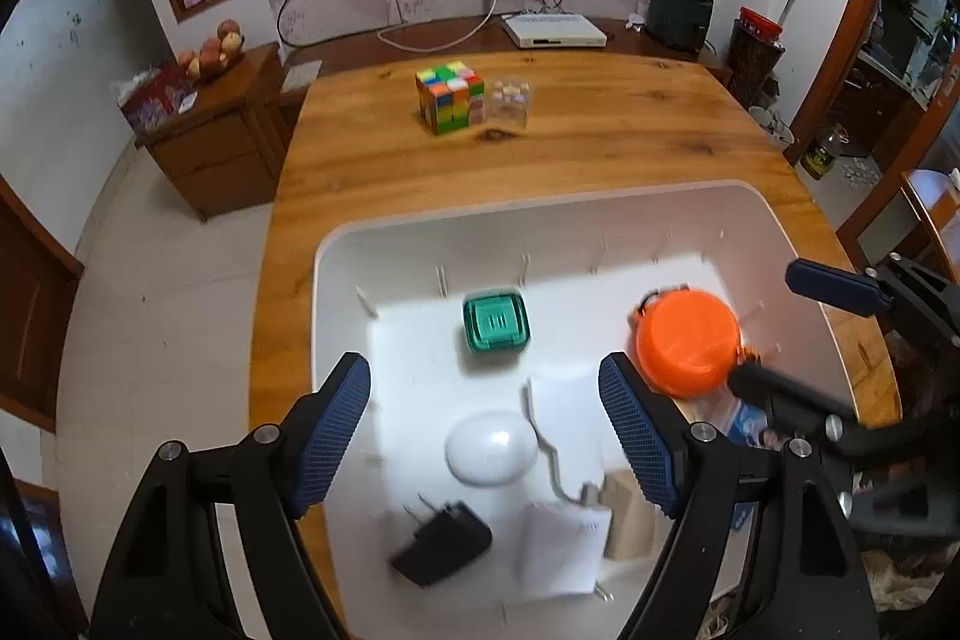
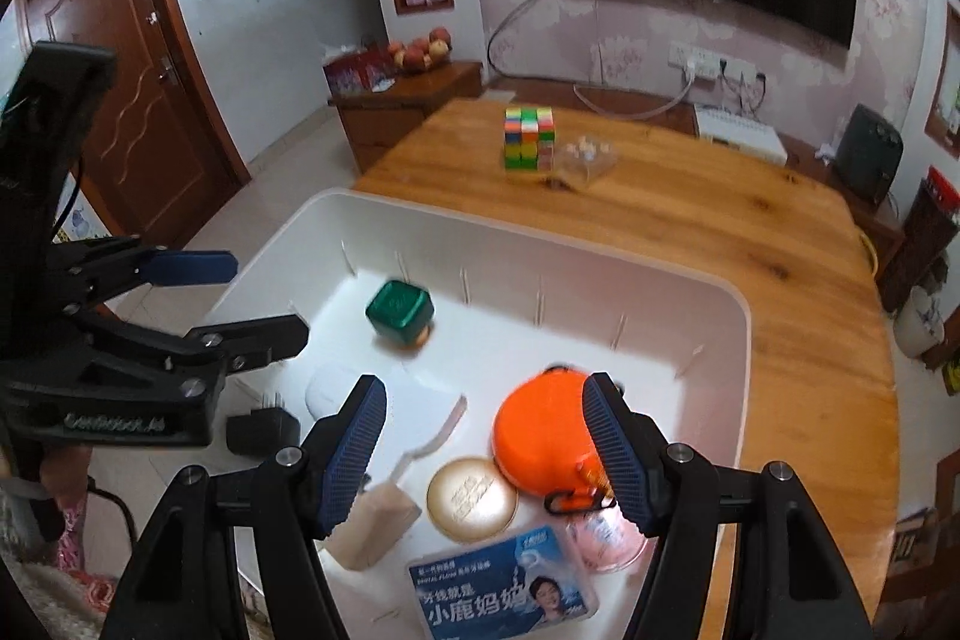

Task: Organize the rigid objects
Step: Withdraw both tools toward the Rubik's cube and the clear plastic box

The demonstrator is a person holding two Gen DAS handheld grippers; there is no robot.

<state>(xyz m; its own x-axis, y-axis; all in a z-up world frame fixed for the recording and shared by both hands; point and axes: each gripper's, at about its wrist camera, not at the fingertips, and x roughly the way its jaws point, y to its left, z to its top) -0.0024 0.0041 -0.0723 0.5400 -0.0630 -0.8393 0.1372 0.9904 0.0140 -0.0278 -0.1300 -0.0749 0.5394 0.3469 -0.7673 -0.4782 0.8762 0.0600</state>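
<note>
Both grippers, left (image 1: 483, 436) and right (image 2: 483, 451), hung spread and empty over the bin (image 1: 420, 226). The cube (image 1: 451, 96) sat far across the table (image 1: 600, 148); best approach it squarely.

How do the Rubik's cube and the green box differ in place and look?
The Rubik's cube stands on the bare wooden table, beside a clear container; the green box lies inside the white bin. The cube is many-coloured, the box one green. Both are blocky, and neither is gripped.
</note>
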